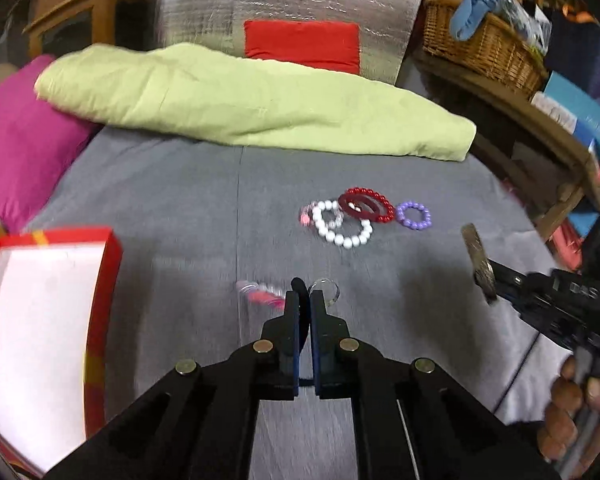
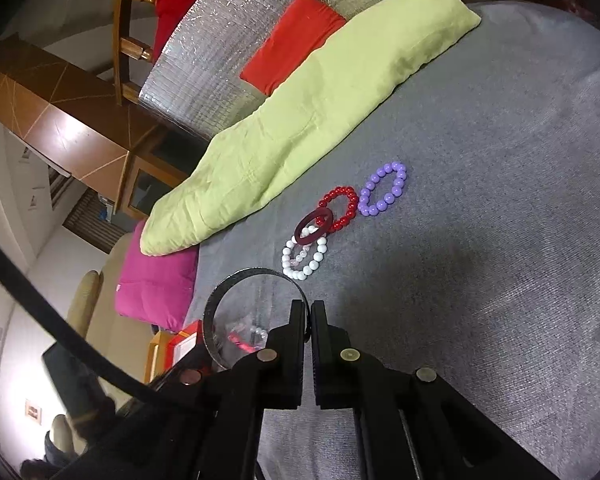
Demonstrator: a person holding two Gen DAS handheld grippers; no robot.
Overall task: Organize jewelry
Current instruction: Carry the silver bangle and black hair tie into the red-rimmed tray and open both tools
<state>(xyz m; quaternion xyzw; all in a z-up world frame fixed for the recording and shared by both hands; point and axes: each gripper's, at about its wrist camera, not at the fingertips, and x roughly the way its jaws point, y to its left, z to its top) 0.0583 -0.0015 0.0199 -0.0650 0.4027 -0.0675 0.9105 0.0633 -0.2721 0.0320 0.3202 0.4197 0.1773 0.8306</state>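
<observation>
On the grey bedspread [image 1: 180, 208] lies a cluster of bracelets: white beads [image 1: 342, 226], red beads [image 1: 374, 204], a dark red bangle [image 1: 354, 205] and purple beads [image 1: 413, 215]. They also show in the right wrist view: white [image 2: 304, 258], red [image 2: 342, 208], purple [image 2: 382, 189]. My left gripper [image 1: 305, 294] is shut on a clear and pink bracelet [image 1: 260, 294], held above the bed. My right gripper [image 2: 310, 312] is shut on a dark sparkly bangle [image 2: 252, 280], which also shows in the left wrist view [image 1: 478, 262]. A red box with a white inside [image 1: 44, 320] sits at the left.
A light green folded cloth [image 1: 240, 100] lies across the back of the bed, with a magenta pillow [image 1: 16, 140] at its left. A silver and red cushion [image 1: 300, 40] stands behind. A wicker basket [image 1: 480, 48] sits on a wooden shelf at the right.
</observation>
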